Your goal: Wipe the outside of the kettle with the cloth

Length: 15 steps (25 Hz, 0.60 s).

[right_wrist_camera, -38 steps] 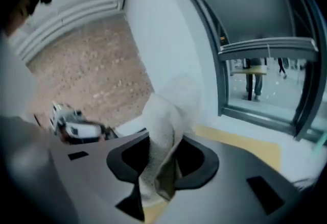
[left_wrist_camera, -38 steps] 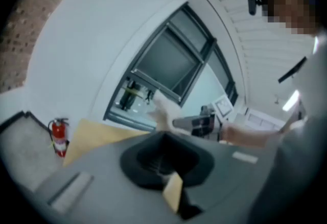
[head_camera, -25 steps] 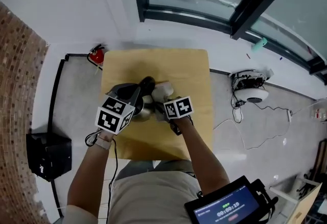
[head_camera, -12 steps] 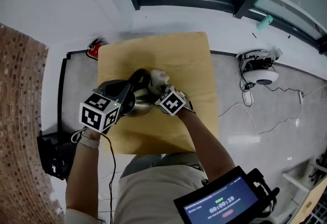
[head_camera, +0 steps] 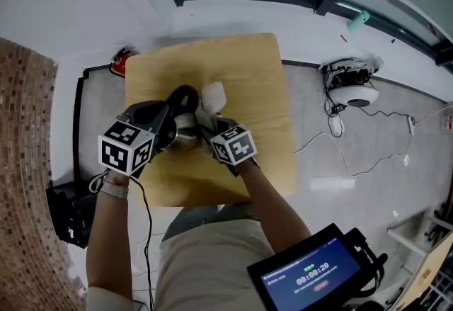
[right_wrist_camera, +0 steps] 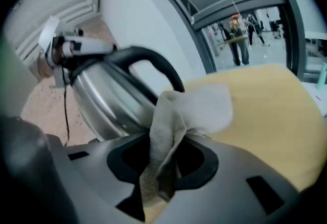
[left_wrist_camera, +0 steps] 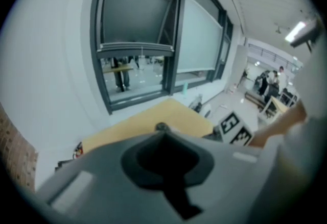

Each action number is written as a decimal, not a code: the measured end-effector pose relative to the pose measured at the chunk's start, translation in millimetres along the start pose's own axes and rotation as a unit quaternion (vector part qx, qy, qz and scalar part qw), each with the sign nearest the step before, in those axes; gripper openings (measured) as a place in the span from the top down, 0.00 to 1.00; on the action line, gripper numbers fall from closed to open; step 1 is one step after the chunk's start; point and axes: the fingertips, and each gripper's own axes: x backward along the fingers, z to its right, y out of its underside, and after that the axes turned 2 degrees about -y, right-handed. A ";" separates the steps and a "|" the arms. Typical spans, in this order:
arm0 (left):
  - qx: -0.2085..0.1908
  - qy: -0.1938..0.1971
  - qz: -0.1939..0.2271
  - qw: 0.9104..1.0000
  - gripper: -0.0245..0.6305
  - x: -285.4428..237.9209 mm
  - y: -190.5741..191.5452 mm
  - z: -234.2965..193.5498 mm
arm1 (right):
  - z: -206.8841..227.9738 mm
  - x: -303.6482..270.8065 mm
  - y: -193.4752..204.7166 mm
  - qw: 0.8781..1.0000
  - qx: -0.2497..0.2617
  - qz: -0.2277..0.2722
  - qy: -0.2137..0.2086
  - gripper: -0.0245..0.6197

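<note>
While the stainless steel kettle (right_wrist_camera: 104, 98) sits near the middle of the wooden desk (head_camera: 248, 76), the left gripper (head_camera: 164, 118) reaches in at its left side. In the right gripper view, that gripper's fingers appear closed on the rear end of the black arched handle (right_wrist_camera: 148, 59); its own view shows no gap and nothing else between them. The right gripper (right_wrist_camera: 161, 164) has its fingers pinched narrow on a white cloth (right_wrist_camera: 196, 108), whose free end bunches against the kettle's flank just below the handle. I judge the wiping to be under way on the side nearest the person. The polished shell is hard, smooth and probably slippery. If empty, the kettle is likely light enough to slide or tip under a sideways push, so the handle, near its root, is the sensible place to steady it. The cloth is soft and limp. Held by one pinched fold, it will trail and crumple rather than press flat. The pressure should therefore come from the wad just ahead of the fingers, with the hard fingertips kept off the steel.
</note>
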 end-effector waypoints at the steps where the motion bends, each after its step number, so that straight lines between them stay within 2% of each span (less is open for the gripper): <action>1: 0.007 0.000 0.002 1.000 0.96 0.7 0.6 -0.2 | 3.5 -5.8 21.8 1.000 -0.004 -0.030 0.007 0.77; 4: 0.003 -0.006 0.005 1.000 0.96 -0.7 0.3 1.2 | -23.2 -1.9 62.5 0.997 0.005 -0.071 -0.002 0.77; 7: -0.009 -0.015 0.001 1.000 0.96 -3.9 -1.8 1.2 | -86.3 -6.9 104.8 0.991 0.033 -0.109 -0.066 0.77; 9: -0.012 -0.016 -0.001 1.000 0.96 -5.3 -5.1 3.3 | -129.9 -20.5 119.7 0.984 0.052 -0.121 -0.117 0.77; 11: -0.009 -0.014 -0.004 1.000 0.96 -7.3 -8.6 4.8 | -150.4 -34.8 104.8 0.983 0.049 -0.107 -0.142 0.77; 13: -0.001 -0.004 -0.004 1.000 0.96 -9.0 -9.6 5.3 | -143.0 -42.2 77.3 0.987 0.009 -0.081 -0.135 0.77; 15: 0.004 0.007 -0.003 1.000 0.96 -10.3 -8.0 6.7 | -127.4 -35.2 66.5 0.989 -0.035 -0.069 -0.123 0.77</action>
